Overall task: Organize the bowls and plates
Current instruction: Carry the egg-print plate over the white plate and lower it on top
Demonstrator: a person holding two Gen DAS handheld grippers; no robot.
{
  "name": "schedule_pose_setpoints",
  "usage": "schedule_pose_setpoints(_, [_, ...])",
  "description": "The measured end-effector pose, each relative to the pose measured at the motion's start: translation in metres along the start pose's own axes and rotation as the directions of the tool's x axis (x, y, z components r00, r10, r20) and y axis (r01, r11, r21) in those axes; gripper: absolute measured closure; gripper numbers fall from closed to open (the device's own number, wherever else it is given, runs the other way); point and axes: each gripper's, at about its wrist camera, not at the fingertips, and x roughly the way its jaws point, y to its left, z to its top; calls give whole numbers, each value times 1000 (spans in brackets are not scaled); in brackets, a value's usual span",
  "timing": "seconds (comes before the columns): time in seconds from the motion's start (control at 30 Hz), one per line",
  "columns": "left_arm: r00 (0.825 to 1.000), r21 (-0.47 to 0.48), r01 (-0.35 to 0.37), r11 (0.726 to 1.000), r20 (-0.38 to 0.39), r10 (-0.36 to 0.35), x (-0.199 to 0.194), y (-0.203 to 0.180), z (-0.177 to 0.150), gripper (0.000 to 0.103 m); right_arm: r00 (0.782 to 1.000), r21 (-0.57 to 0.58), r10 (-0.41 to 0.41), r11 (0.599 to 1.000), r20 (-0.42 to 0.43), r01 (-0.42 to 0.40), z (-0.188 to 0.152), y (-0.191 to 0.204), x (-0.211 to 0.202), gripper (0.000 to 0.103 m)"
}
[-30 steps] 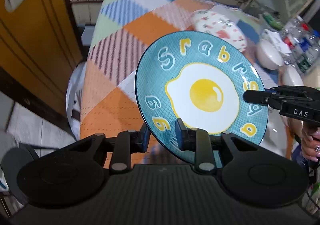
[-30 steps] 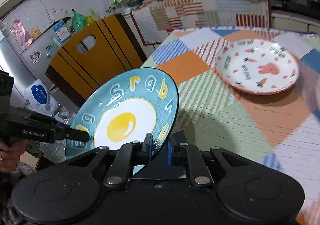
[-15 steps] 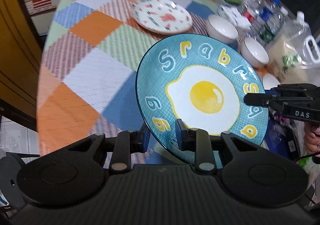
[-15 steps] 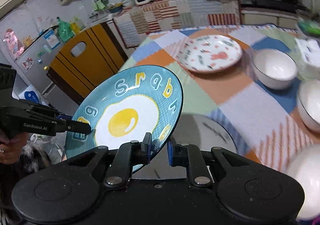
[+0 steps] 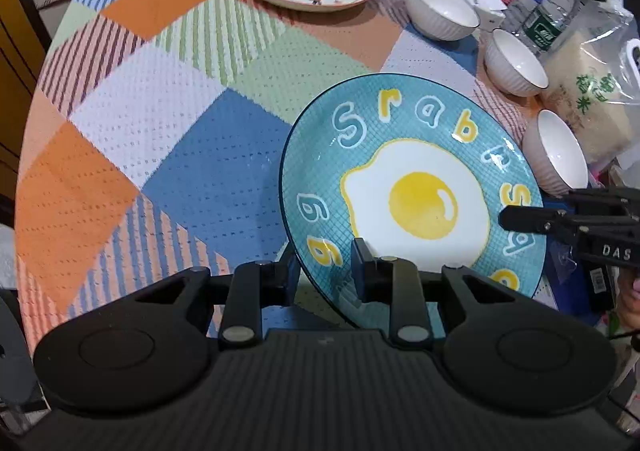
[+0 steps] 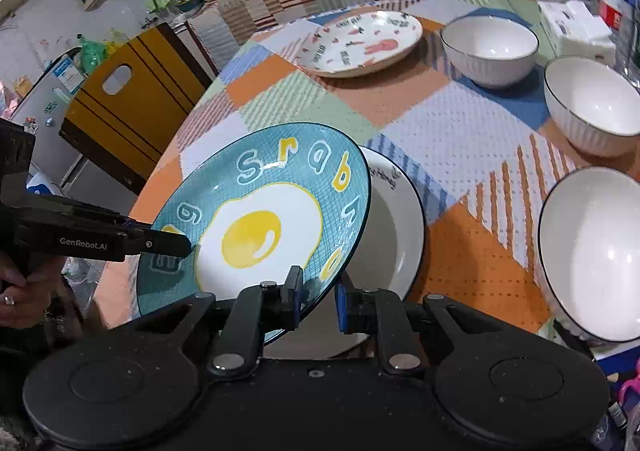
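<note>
Holding the egg plate (image 5: 412, 199) tilted over the tabletop (image 5: 160, 131), left claw (image 5: 324, 271) and right claw (image 6: 318, 301) both clamped on opposite rims. Uneven lowering could twist it loose, chipping the white plate (image 6: 394, 227) just below.

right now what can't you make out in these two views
- White plate, right wrist view: its left part is hidden behind the egg plate; the left wrist view misses it entirely.
- Nearest bowl, right wrist view: cut off by the right edge.
- Egg plate's underside: faces away in both views.
- Bottle labels, left wrist view: too small to read.
</note>
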Motion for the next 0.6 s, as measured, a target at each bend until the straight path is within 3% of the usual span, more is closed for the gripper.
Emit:
schedule_pose_setpoints(0.1, [1000,-6,4,1000,-14,-4,7,0,0,78,1000,-30,-18,999,-5,18,-3,2,4,82])
schedule_pose_setpoints(0.43, [999,6,-3,1000,-33,3,23,-4,0,77,997,27,-65,997,-52,66,-3,-7,13,81])
schedule_pose_setpoints(0.6, [999,5,-2,1000,-46,2,29,-5,1,77,984,-9,-161,987,-82,161,0,5,15,78])
